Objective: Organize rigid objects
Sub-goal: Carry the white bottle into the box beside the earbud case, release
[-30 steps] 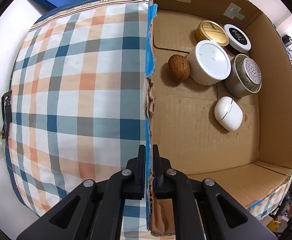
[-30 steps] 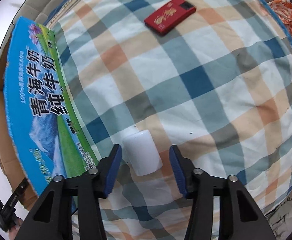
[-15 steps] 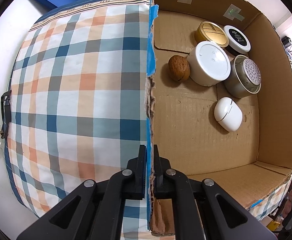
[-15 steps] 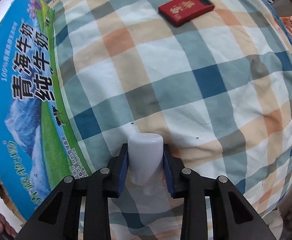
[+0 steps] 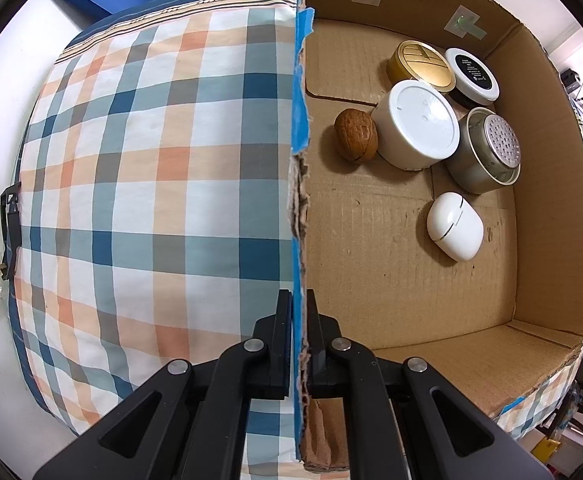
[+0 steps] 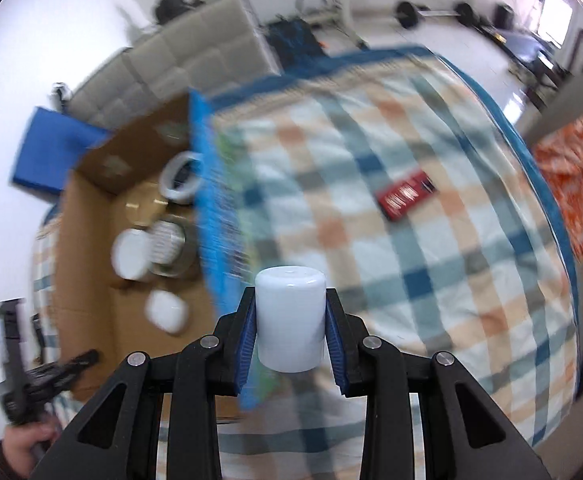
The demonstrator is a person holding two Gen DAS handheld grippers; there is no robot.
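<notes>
Bed with plaid sheet (image 6: pixel 431 240) carrying an open cardboard box (image 5: pixel 411 288). Left tool (image 5: pixel 299 336) clenched on the box's wall, steadying it; right tool (image 6: pixel 290 328) grasps a white cylindrical cap (image 6: pixel 290 320) above the sheet, likely bound for the jars (image 5: pixel 419 124) inside.

Home bedroom: plaid-sheeted bed (image 6: pixel 431 216), padded headboard (image 6: pixel 195 52), barbell (image 6: pixel 435 10) on floor.
</notes>
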